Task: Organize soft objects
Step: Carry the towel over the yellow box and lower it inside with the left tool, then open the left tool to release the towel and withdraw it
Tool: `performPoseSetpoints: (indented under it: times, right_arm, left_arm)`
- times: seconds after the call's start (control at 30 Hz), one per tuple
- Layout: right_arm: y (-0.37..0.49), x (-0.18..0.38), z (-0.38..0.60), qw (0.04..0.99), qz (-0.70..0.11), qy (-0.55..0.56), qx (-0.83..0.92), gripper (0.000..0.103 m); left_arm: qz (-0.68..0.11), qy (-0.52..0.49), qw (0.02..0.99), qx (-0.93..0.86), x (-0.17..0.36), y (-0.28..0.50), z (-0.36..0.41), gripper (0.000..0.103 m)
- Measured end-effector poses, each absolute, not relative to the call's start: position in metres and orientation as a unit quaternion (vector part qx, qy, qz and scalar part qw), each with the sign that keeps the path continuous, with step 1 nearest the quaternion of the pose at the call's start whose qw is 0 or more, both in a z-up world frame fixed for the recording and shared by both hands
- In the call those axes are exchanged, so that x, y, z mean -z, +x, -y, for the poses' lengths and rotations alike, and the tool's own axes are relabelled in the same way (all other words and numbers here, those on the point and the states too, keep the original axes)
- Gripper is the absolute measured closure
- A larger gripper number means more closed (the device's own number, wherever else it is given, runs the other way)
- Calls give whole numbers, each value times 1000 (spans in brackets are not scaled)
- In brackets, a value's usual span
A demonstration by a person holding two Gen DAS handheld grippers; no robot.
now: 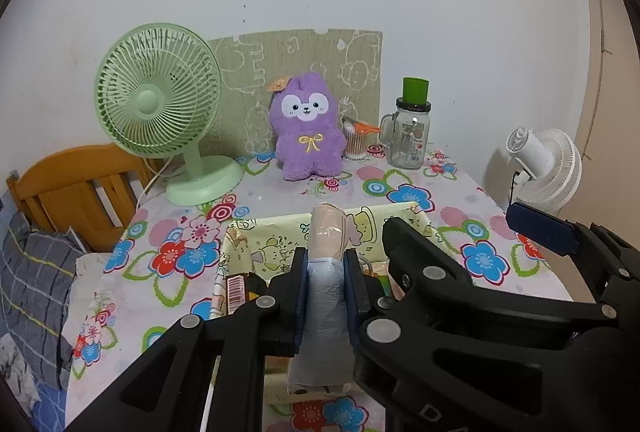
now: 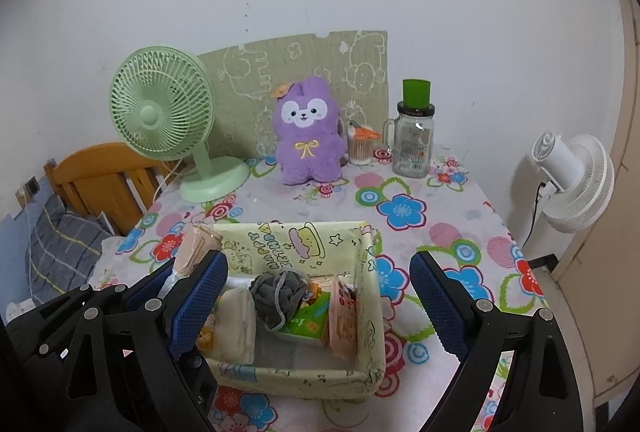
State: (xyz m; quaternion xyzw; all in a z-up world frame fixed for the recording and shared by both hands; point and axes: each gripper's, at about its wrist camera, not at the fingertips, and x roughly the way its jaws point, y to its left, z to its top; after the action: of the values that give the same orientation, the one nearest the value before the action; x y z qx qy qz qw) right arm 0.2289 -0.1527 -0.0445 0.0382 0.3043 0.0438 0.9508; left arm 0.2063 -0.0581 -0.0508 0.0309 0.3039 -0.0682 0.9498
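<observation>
My left gripper is shut on a plastic-wrapped soft pack, pale blue near the pads and peach at its far end. It hangs over the near-left corner of a yellow cartoon-print fabric box. In the box lie a grey mesh pouf, a white pack, a green pack and a pink packet. My right gripper stands open over the box with nothing between its blue pads. A purple plush toy sits upright at the back of the table.
The table carries a floral cloth. At the back stand a green desk fan, a cotton-swab tub and a glass jar with a green lid. A white fan is off the right edge, a wooden headboard off the left.
</observation>
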Motion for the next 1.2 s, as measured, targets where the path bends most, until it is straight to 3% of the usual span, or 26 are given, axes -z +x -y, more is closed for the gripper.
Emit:
performPoseSetpoints:
  times: [0.43, 0.5, 0.67, 0.7, 1.2]
  right_arm:
    - [261, 70, 151, 942, -332, 34, -42, 8]
    - [263, 73, 151, 941, -334, 34, -41, 9]
    - [266, 80, 149, 940, -337, 33, -43, 9]
    - [266, 82, 148, 939, -338, 35, -46, 9]
    - [255, 81, 143, 938, -339, 36, -57, 9]
  left_arm:
    - [-328, 16, 942, 67, 77, 238, 54, 85]
    - [-331, 16, 941, 69, 80, 241, 54, 78]
    - [-330, 34, 941, 63, 83, 237, 56, 26]
    - [-327, 36, 942, 61, 84, 236, 55, 23]
    - [-336, 38, 940, 51, 82, 224, 49, 11]
